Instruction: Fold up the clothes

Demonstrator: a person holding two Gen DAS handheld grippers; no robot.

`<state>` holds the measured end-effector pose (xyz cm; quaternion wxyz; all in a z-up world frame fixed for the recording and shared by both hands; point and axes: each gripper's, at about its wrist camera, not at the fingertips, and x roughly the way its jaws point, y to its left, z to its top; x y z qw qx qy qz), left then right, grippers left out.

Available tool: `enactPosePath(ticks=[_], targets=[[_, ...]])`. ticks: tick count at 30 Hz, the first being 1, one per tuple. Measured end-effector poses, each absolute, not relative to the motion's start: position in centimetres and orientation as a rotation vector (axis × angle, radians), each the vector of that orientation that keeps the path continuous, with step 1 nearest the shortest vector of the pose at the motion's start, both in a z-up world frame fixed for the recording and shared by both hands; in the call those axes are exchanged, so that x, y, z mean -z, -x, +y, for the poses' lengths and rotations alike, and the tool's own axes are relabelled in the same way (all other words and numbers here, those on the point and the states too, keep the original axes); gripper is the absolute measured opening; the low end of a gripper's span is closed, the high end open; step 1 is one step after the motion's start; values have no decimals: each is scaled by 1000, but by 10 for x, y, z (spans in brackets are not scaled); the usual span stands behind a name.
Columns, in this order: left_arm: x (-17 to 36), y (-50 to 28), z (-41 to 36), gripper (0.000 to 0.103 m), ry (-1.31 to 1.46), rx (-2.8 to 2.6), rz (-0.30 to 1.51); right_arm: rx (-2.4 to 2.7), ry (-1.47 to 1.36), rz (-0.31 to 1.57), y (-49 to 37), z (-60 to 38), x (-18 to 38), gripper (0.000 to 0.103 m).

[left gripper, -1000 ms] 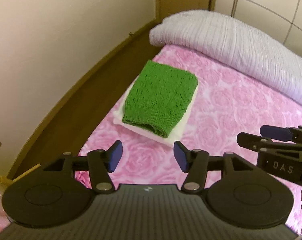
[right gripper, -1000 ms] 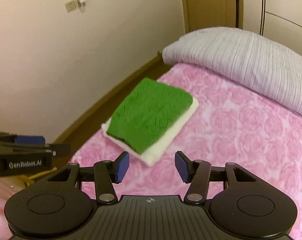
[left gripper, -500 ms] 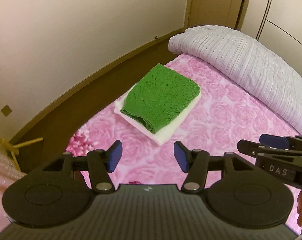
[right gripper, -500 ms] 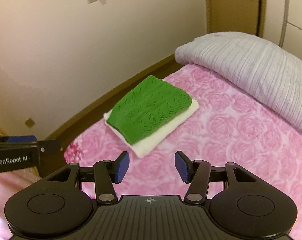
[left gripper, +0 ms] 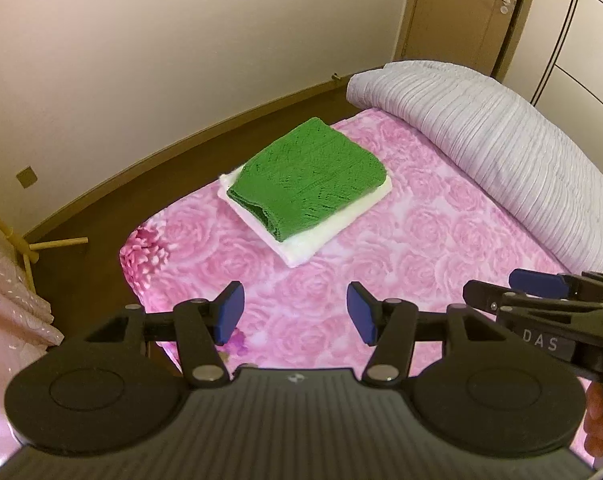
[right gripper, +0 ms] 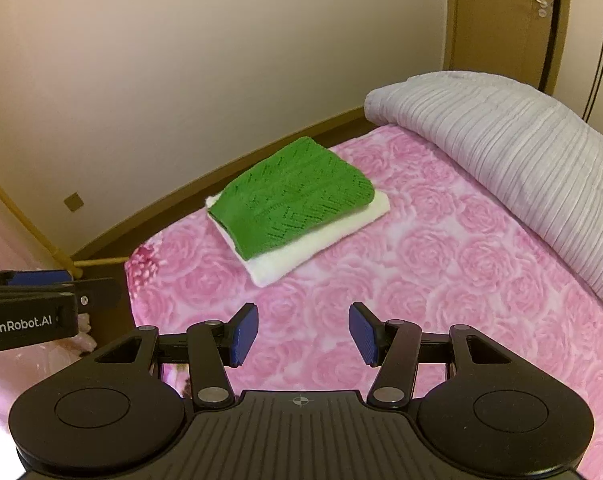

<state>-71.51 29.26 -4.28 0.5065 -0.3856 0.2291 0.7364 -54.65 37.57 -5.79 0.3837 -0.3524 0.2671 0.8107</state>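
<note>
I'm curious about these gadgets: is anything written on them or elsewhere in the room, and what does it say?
"DAS": on the side of the right hand-held gripper.
"GenRobot.AI": on the side of the left hand-held gripper.
No other writing is readable in either view.

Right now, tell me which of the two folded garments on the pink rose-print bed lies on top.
The green openwork knit garment lies on top. The folded white fluffy garment is beneath it, showing only as a pale border along the stack's edges.
</note>
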Motion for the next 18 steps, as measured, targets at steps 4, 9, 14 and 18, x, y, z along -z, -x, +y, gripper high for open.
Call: enactPosePath(ticks=[4, 9, 14, 18], targets=[[44, 702, 292, 53, 945, -1788, 557, -2084, 909, 695, 536, 382, 58, 54], [49, 691, 293, 53, 971, -1798, 575, -2108, 929, 719, 531, 392, 62, 54], [55, 685, 302, 53, 997, -1803, 589, -2123, 963, 738, 529, 401, 70, 54], [61, 683, 313, 53, 1012, -1799, 598, -2117, 983, 750, 527, 414, 78, 54]])
